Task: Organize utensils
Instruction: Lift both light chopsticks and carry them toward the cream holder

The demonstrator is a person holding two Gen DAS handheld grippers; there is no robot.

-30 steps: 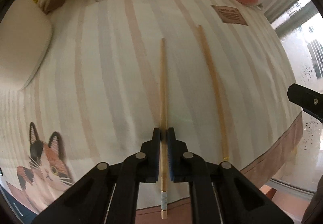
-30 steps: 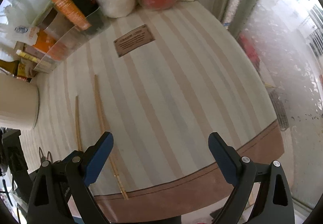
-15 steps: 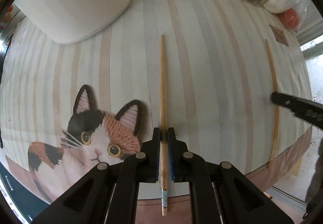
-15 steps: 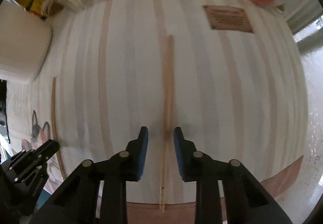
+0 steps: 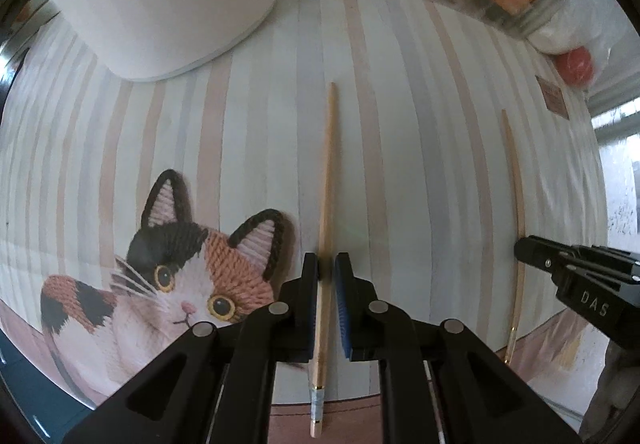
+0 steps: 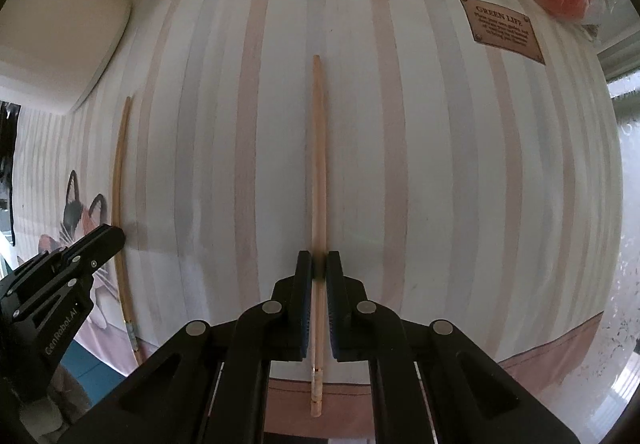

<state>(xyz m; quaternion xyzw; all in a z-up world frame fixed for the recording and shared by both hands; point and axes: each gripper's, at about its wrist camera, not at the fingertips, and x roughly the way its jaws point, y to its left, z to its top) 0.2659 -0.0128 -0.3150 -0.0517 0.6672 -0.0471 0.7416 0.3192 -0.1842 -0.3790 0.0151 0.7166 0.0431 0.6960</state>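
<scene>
The two chopsticks (image 5: 326, 212) (image 6: 319, 172) look like smooth, pale wood with a light sheen, each with a small metallic band near its thick end. The striped tablecloth (image 5: 400, 164) is matt (the cat (image 5: 188, 276) on it looks like knitted yarn). The gripper bodies (image 5: 327, 304) (image 6: 316, 304) are matt black plastic with ribbed blue pads (image 5: 343, 308) and dull metal pins.

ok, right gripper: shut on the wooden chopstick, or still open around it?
Shut on it. The right gripper has both blue pads against the wooden chopstick, with no gap visible.
</scene>
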